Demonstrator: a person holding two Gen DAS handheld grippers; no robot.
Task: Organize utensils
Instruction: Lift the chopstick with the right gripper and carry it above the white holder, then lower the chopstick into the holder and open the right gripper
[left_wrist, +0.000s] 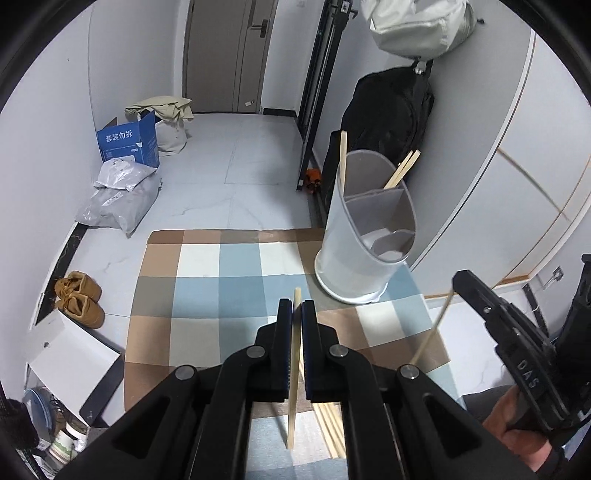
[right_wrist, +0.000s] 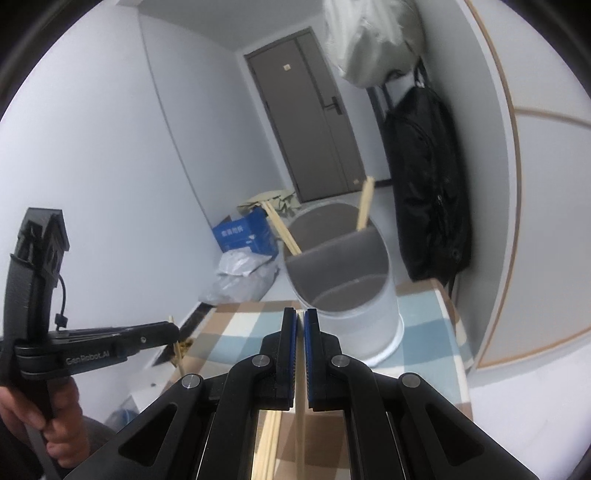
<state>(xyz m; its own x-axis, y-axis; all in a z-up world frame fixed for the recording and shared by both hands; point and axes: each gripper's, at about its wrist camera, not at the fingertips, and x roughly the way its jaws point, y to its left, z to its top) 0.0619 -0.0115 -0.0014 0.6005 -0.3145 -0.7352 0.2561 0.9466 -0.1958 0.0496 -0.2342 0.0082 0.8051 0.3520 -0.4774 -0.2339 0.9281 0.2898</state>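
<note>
Chopsticks are what we are sorting: our left gripper (left_wrist: 297, 314) is clamped on one bamboo chopstick (left_wrist: 294, 369), and our right gripper (right_wrist: 300, 325) pinches a second chopstick (right_wrist: 301, 384). Both sticks are lifted above the checked cloth (left_wrist: 207, 280), while a loose bundle of chopsticks (left_wrist: 328, 424) lies on it below us. Three more lean inside the rear compartment of the divided holder (left_wrist: 365, 236), which stands at the cloth's far right corner.

We judge the main risk to be slipping. Each stick is thin, smooth and squared, gripped partway along its length between ribbed blue pads (left_wrist: 306, 354), so it could pivot or drop as we tilt it. A tip striking the rim or the divider could skew the stick. The holder looks like light grey plastic, an oval tub with a slanted mouth, so a sideways knock might tip it. Cloth underneath looks soft and wrinkle-prone.
</note>
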